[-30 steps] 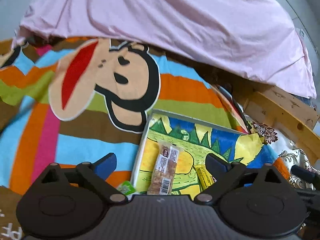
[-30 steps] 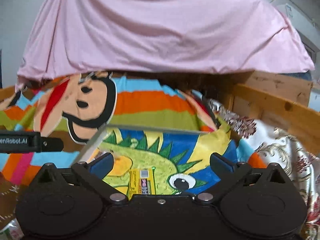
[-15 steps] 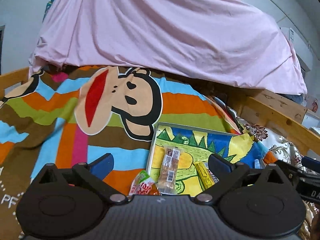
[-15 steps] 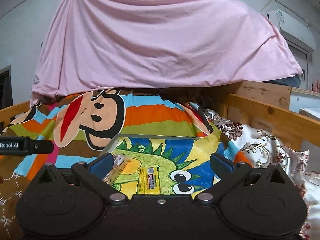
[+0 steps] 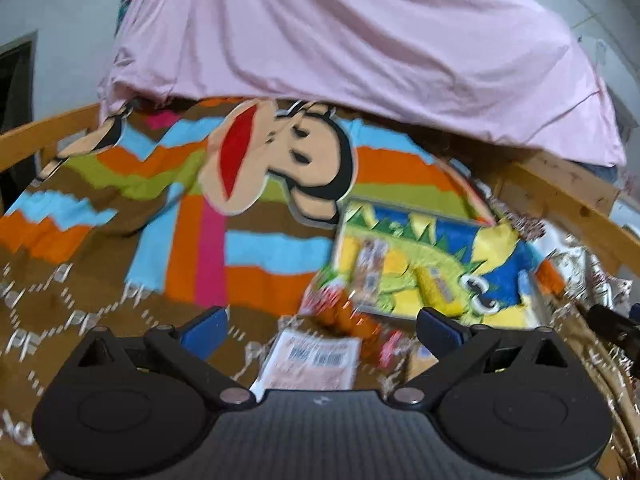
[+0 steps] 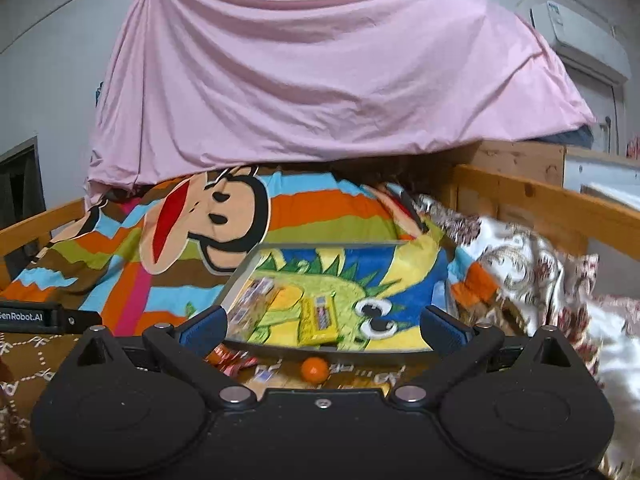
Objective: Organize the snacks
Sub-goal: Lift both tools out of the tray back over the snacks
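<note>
Both your left gripper [image 5: 320, 330] and right gripper [image 6: 324, 330] have their fingers spread wide, grasping nothing. The snack bars [image 6: 318, 318] lie on the dinosaur tray [image 6: 408, 280] on the bed; more wrappers [image 5: 316, 360] sit just before it.

A bed [image 6: 532, 204] carries a striped monkey blanket [image 6: 320, 208] with a dinosaur tray [image 6: 408, 264] on it.
</note>
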A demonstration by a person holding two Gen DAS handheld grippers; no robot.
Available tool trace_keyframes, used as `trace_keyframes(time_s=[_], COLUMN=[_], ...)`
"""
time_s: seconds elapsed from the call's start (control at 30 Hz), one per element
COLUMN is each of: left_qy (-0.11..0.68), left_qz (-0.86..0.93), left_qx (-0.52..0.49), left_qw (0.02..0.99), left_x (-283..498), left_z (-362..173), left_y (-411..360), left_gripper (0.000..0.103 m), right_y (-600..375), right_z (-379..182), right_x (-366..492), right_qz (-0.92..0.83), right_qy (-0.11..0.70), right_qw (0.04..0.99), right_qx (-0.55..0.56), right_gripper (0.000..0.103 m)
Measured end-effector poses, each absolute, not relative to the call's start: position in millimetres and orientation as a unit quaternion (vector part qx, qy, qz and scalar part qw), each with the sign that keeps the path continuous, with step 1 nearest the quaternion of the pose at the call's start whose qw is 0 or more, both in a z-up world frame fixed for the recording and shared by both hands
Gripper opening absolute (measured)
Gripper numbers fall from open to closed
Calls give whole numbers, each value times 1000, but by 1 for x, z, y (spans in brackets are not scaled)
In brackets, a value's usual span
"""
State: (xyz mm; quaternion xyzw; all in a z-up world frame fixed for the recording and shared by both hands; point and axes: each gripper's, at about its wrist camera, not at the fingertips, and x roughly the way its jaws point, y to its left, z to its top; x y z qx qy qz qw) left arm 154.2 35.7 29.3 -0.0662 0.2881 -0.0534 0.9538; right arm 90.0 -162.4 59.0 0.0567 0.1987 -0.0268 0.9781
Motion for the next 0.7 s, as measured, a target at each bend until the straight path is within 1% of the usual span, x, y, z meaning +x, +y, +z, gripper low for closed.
trace_keyframes(time_s=[0.2,0.4,0.7], left_qy=[345,408,509], left_qz=[-38,4,-10], left_qx=[-101,-73,-99], left_qw=[932,910,855], left_x=[147,145,175], left_z=[20,7,-16], left_y=[54,54,64], left_gripper=[102,102,102], right_y=[-147,-127,-96], right_z=[47,26,4], right_x=[76,74,80], right_qz=[-12,21,57], right_qy=[254,327,389], right_qw=[964,940,918], right_qx=[73,96,62], right_gripper=[102,102,102])
